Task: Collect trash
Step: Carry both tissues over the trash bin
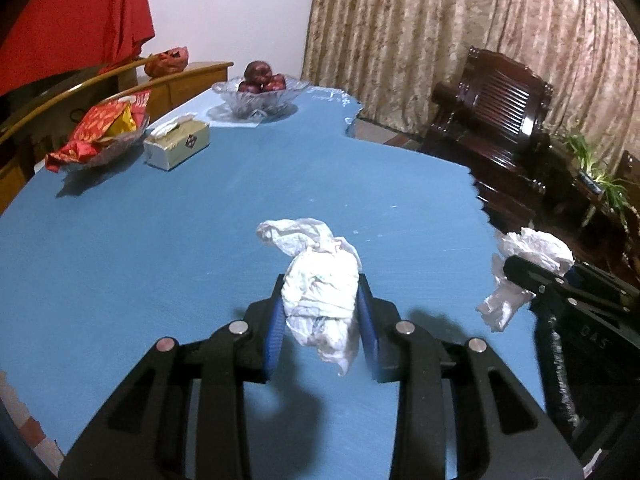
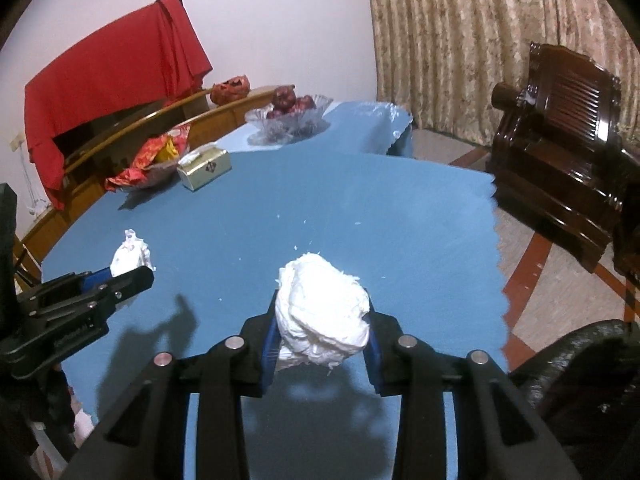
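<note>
The left gripper (image 1: 320, 320) points downward, jaws clamped on a crumpled tissue (image 1: 320, 300). At its 3 o'clock, the right gripper (image 2: 322, 340) tilts likewise, jaws pinching a tissue wad (image 2: 322, 312).

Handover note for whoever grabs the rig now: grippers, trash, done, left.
Left gripper: shut on a crumpled tissue, held above the blue table.
Right gripper: shut on a tissue wad, also off the table.
Done: both pieces picked up.
Left: drop both in a bin; none is in view. Small white crumbs remain on the cloth. Tissue box and two glass bowls at the far side are untouched.
</note>
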The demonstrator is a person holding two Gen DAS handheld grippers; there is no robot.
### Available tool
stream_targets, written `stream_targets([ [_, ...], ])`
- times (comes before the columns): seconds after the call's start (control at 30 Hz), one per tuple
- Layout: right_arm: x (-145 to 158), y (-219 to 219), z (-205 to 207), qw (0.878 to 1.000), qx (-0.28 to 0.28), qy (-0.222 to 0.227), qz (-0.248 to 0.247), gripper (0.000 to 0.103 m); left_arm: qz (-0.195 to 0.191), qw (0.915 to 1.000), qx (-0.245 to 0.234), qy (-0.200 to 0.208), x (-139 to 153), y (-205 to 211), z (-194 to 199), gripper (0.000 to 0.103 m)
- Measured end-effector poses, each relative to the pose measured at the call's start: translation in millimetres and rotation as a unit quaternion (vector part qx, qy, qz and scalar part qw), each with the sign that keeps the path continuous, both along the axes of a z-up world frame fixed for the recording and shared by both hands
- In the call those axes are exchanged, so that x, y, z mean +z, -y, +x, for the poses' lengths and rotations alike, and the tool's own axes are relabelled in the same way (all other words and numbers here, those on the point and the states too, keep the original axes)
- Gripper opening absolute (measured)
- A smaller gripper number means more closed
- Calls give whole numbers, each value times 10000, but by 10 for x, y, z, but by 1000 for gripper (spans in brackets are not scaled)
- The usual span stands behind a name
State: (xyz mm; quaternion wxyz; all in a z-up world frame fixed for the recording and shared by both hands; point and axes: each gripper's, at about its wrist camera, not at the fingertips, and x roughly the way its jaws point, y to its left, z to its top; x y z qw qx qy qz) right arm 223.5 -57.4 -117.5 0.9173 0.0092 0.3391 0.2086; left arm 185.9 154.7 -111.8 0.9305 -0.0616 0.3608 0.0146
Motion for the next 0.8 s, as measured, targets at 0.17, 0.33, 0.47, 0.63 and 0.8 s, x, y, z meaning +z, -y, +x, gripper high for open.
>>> stream_targets([
  [0.17,192,194,-181,9998,-97,162,50,35,-22,9998,-173,123,158,211,-153,32],
  [0.33,357,450,-367,9992,-268,286,82,35,-39,9991,-375,197,302,458,-304,32],
  [0.47,460,653,-529,9984,-416,372,95,35,-52,9978,-592,288,410,687,-407,32],
  [0.63,544,895,-719,9971,-603,460,66,35,-117,9955,-856,387,499,949,-486,32],
  [0.8,585,1113,-891,9954,-799,529,1,35,-164,9926,-1126,422,542,1222,-560,32],
])
